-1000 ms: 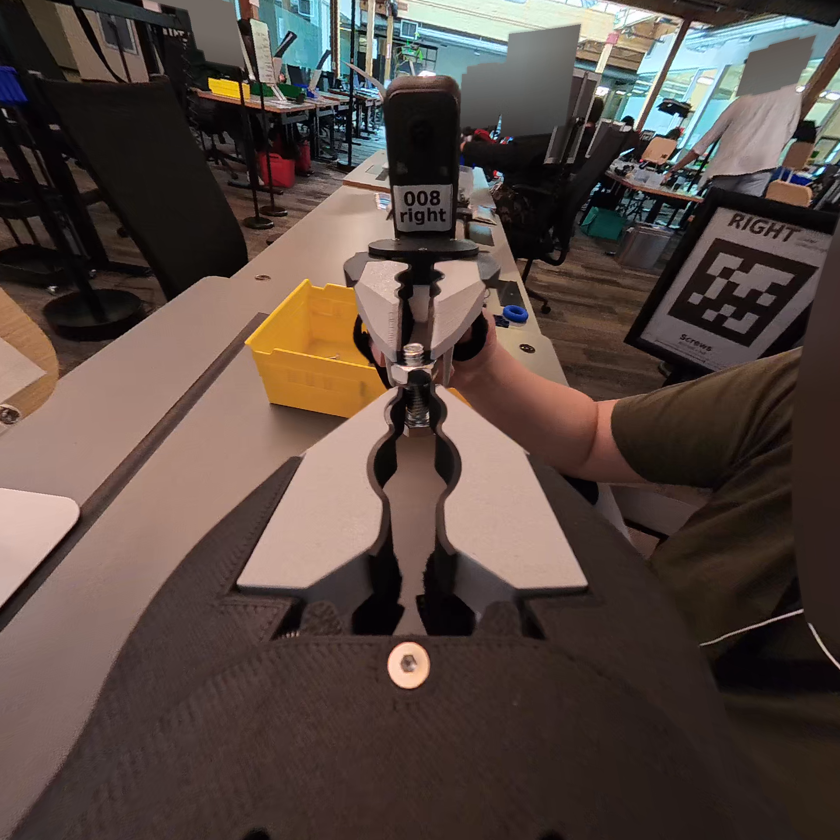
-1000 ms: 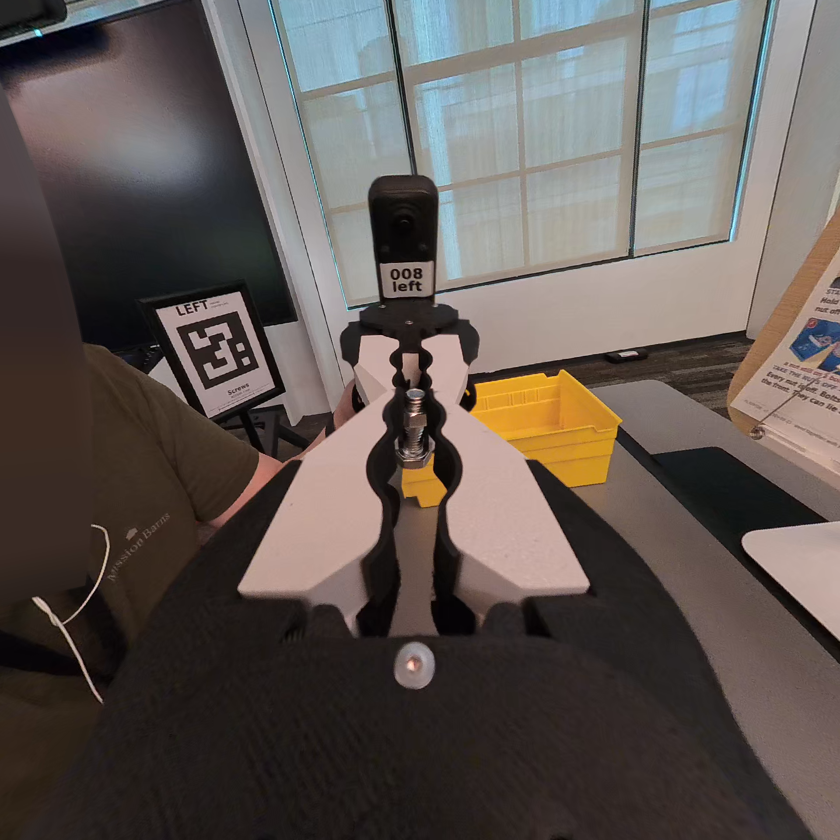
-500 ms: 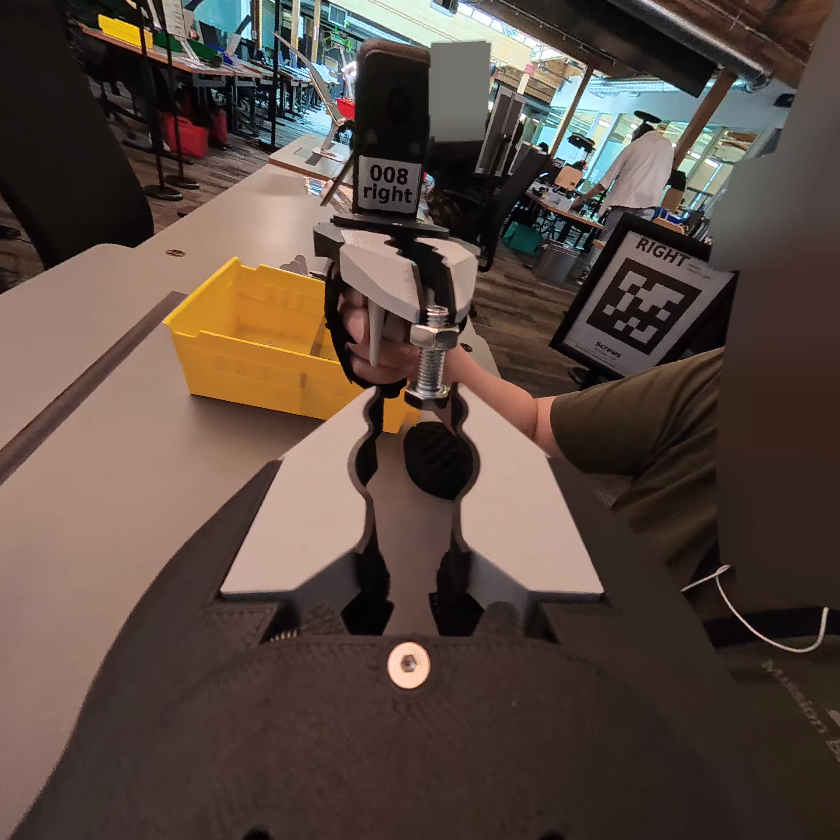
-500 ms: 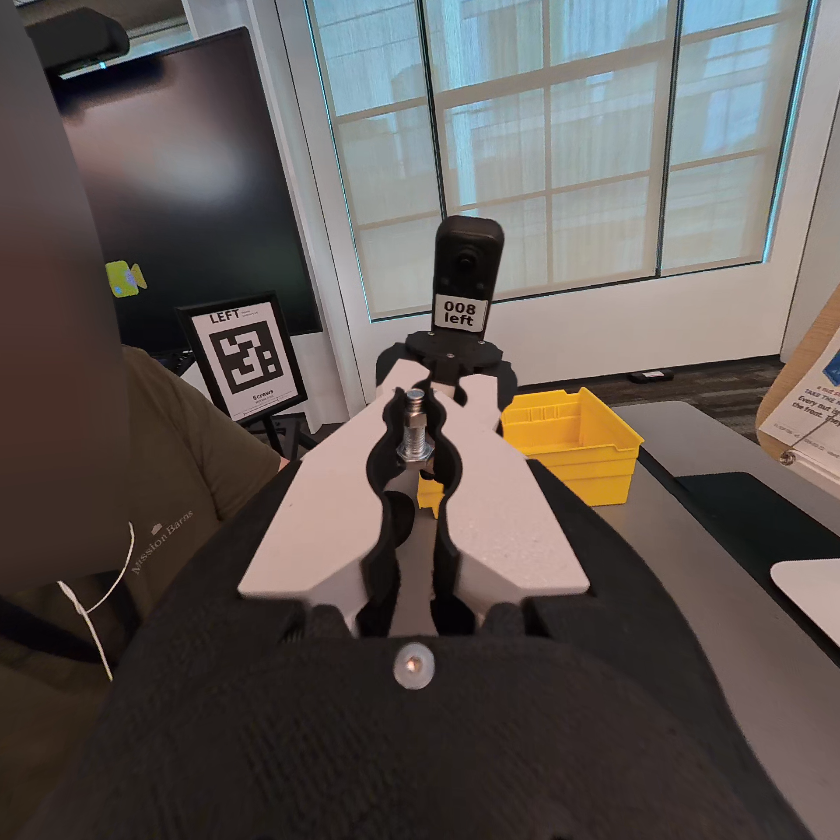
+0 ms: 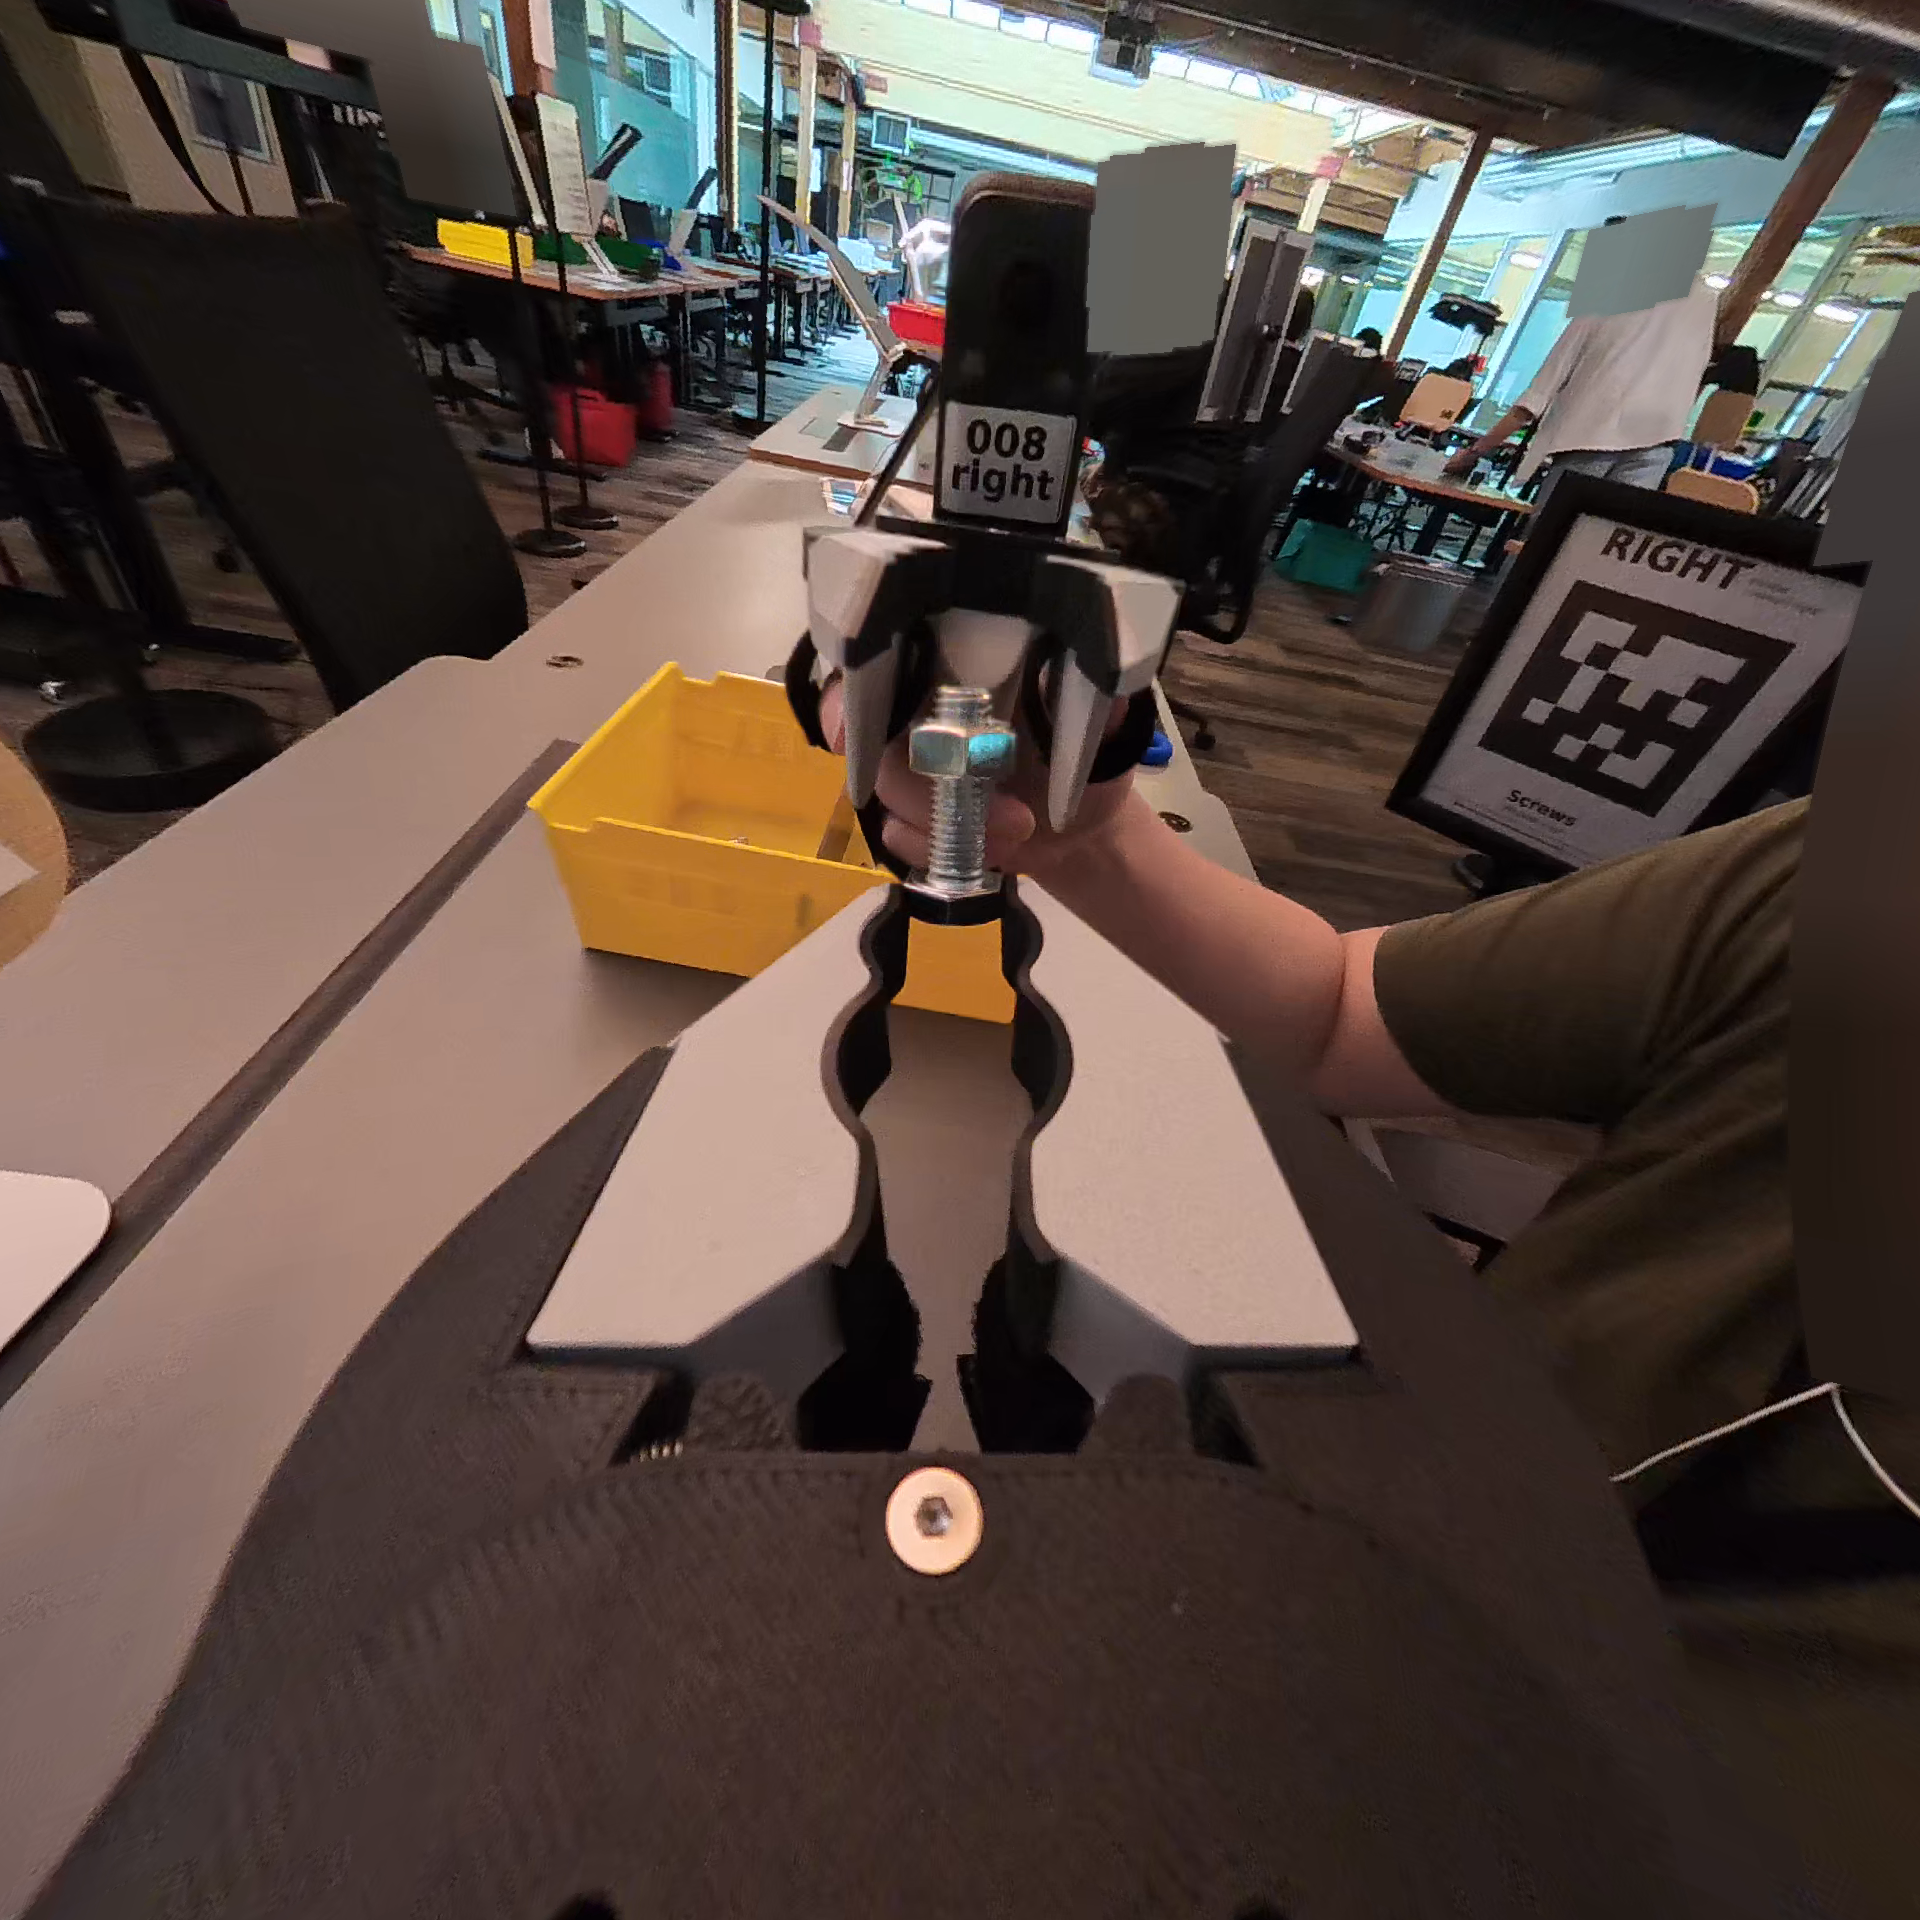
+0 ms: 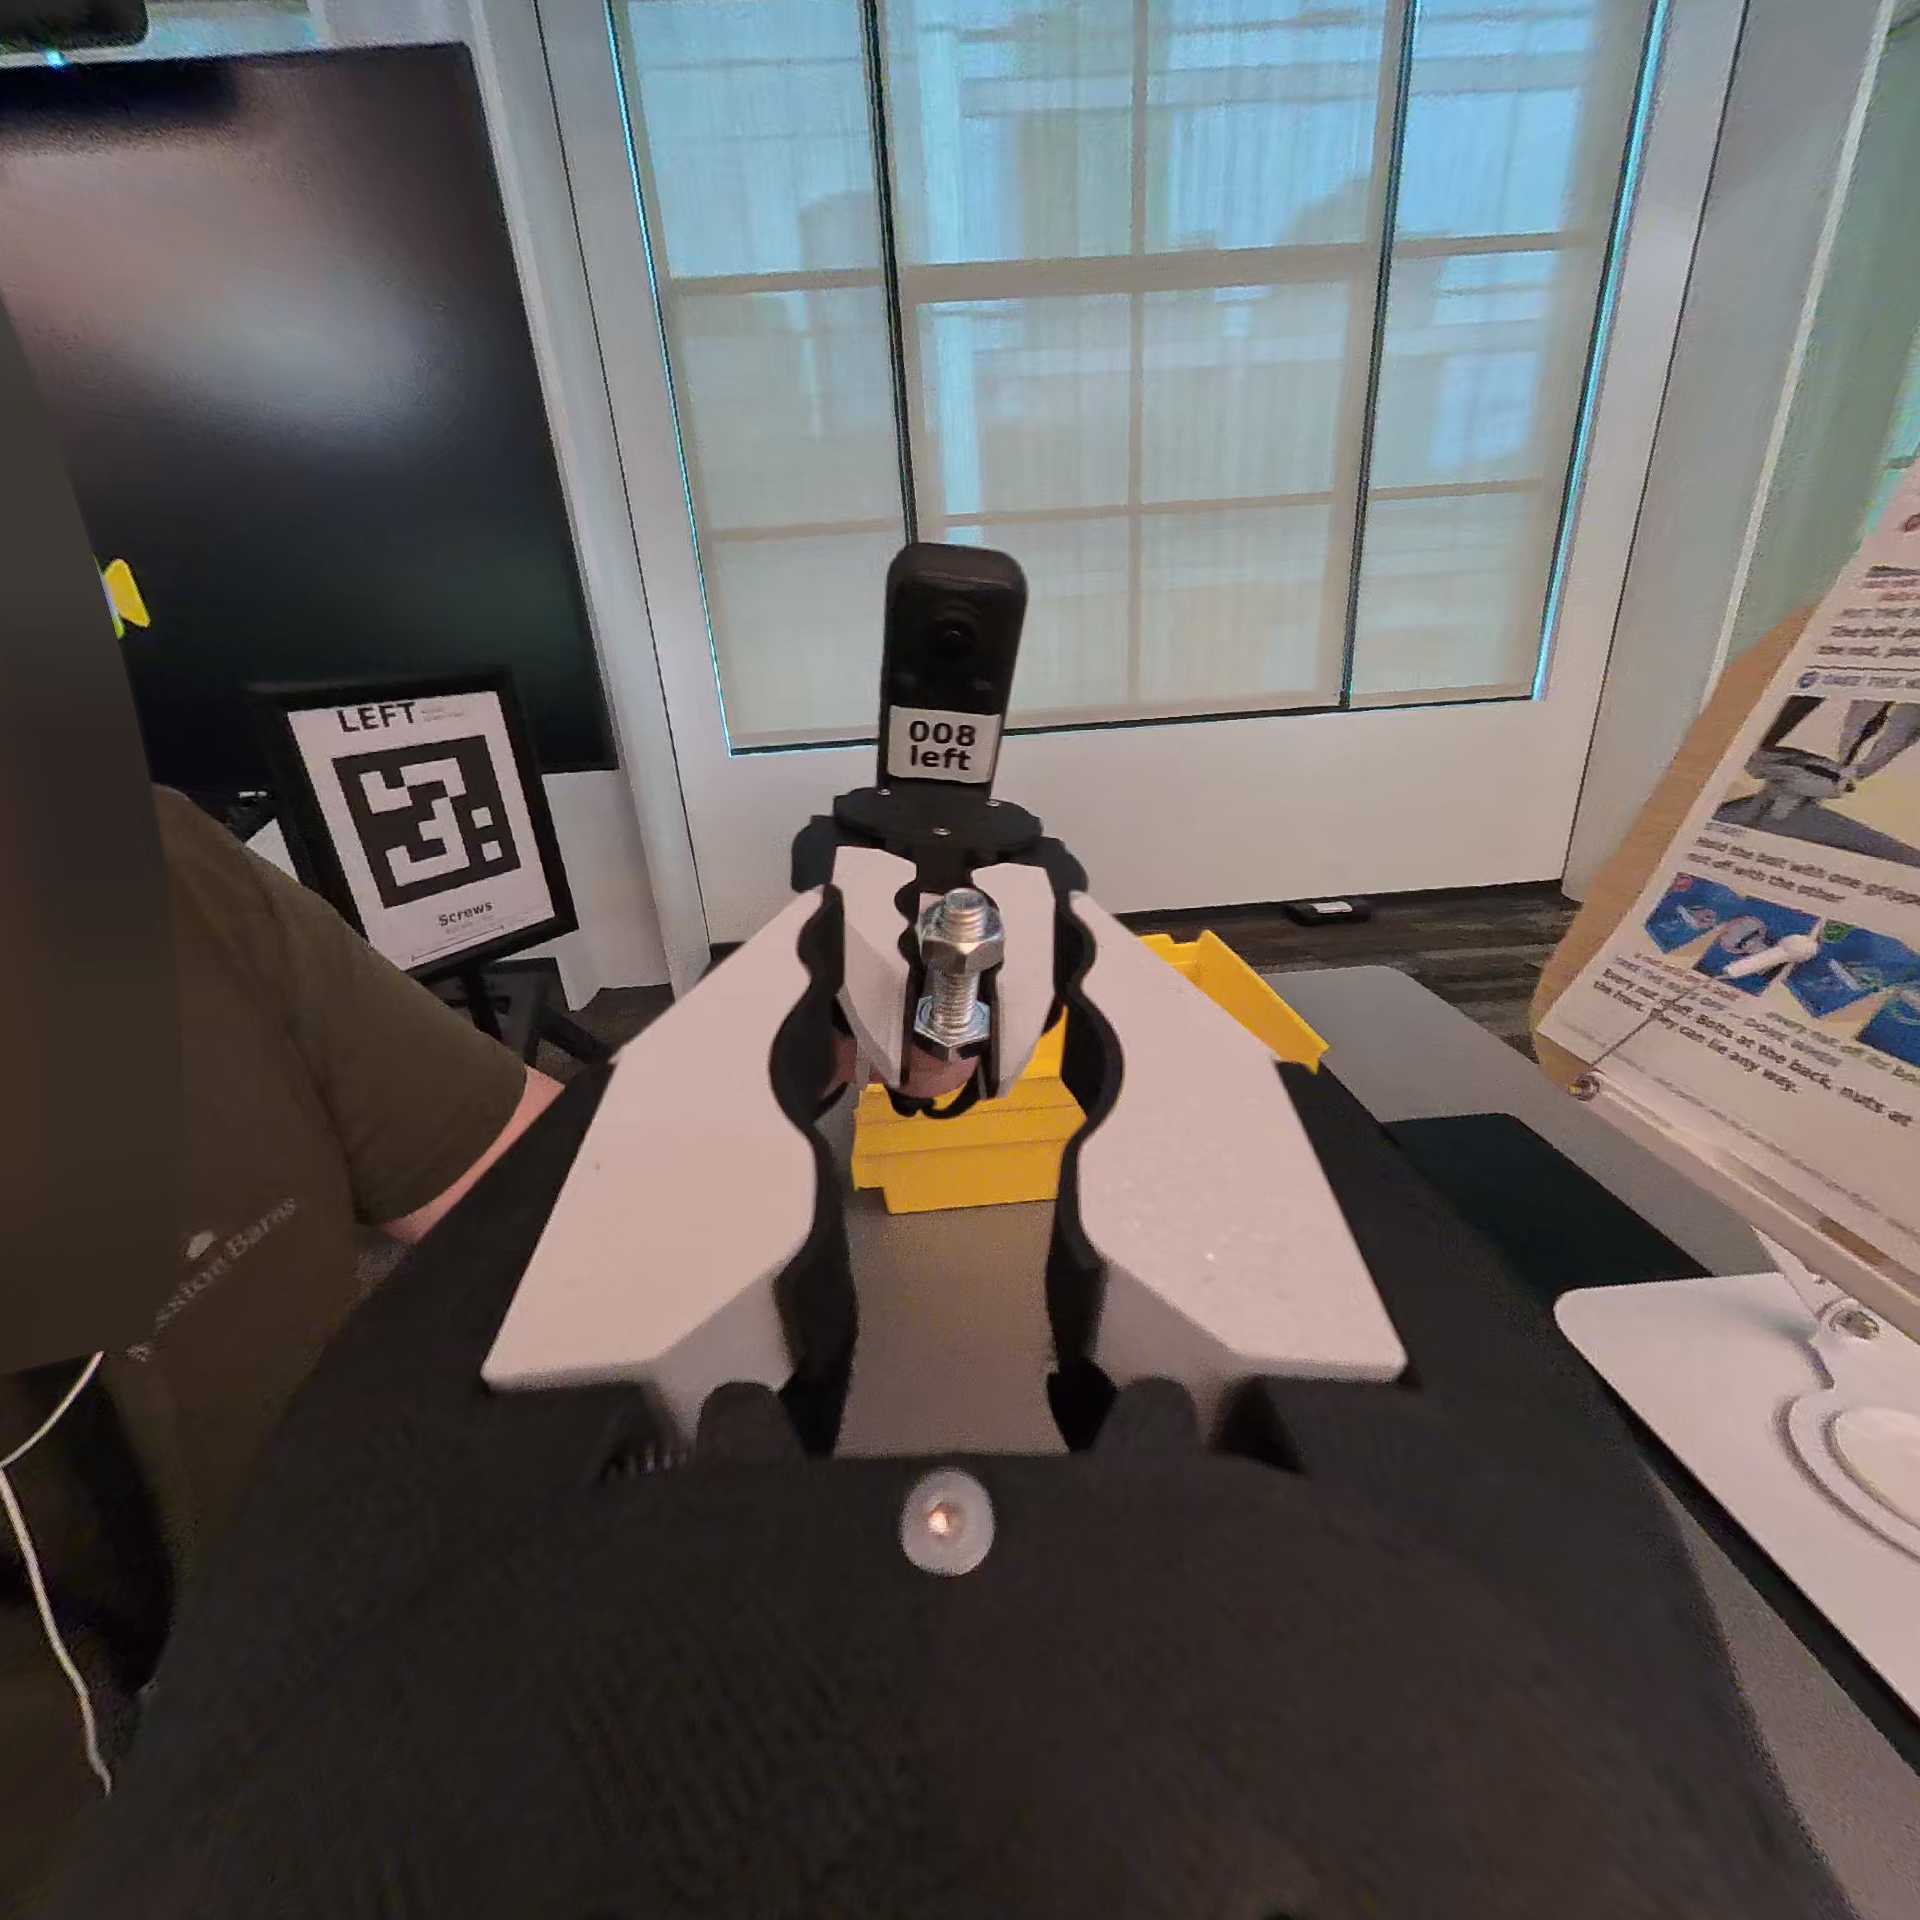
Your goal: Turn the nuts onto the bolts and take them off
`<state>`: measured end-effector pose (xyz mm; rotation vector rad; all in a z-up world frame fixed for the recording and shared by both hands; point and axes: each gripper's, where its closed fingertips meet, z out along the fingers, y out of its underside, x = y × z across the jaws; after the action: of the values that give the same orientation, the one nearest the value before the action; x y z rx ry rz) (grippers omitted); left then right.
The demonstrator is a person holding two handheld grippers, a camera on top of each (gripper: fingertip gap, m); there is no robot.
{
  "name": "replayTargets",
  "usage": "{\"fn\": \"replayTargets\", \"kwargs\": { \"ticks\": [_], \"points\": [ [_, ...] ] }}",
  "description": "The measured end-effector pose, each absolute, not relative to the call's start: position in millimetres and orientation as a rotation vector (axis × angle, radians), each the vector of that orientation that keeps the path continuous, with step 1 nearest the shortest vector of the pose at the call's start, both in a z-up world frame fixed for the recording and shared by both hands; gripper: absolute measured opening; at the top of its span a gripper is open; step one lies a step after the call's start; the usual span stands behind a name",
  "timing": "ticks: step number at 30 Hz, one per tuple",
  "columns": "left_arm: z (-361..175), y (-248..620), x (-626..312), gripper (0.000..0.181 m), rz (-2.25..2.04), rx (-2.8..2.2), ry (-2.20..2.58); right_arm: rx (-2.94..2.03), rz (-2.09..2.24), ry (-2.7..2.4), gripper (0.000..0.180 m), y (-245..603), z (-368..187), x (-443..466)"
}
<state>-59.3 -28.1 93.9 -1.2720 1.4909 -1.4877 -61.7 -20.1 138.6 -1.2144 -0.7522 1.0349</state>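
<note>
A silver bolt (image 5: 954, 831) stands upright between the two facing grippers, with a silver hex nut (image 5: 962, 748) threaded near its top end. My left gripper (image 5: 951, 909) is shut on the bolt's hex head at its fingertips. The right wrist view shows the same grip (image 6: 940, 1039) on the bolt (image 6: 948, 997). My right gripper (image 6: 951, 914) is open. Its fingers (image 5: 868, 727) stand on either side of the nut (image 6: 961, 940) with a gap on each side.
A yellow bin (image 5: 686, 831) sits on the grey table (image 5: 312, 1039) behind the grippers and also shows in the right wrist view (image 6: 966, 1153). Framed marker signs (image 5: 1631, 686) (image 6: 426, 821) stand at the sides. An instruction board (image 6: 1787, 883) stands on a white base (image 6: 1714, 1403) at the right. Across from one pair of fingers to the other is roughly 4 cm.
The right gripper was shut on the nut. The left gripper let go of the bolt, then shut on its head. The right gripper has now opened off the nut.
</note>
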Motion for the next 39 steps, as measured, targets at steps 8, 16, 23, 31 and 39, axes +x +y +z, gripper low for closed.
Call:
{"fn": "replayTargets", "kwargs": {
  "ticks": [8,16,23,31,39],
  "points": [
    [107.1,-48.8,-64.8,0.016,-1.627,-1.174,1.52,-1.198,1.163,-0.69,0.03,-9.2,129.7,-44.5],
    [102.5,-52.4,-61.6,0.016,-1.648,-1.17,1.544,-1.144,1.202,-0.796,0.042,-29.1,135.0,-73.7],
    [112.6,-56.2,-68.2,0.016,-1.716,-1.115,1.523,-1.095,1.326,-0.736,0.047,-29.1,139.8,-55.5],
    [117.0,-69.4,-69.5,0.016,-1.829,-1.057,1.543,-1.089,1.403,-0.634,0.048,-15.8,136.8,-41.8],
    [112.0,-67.7,-63.3,0.016,-1.827,-1.068,1.533,-1.082,1.328,-0.761,0.057,-34.3,142.1,-67.9]
  ]
}}
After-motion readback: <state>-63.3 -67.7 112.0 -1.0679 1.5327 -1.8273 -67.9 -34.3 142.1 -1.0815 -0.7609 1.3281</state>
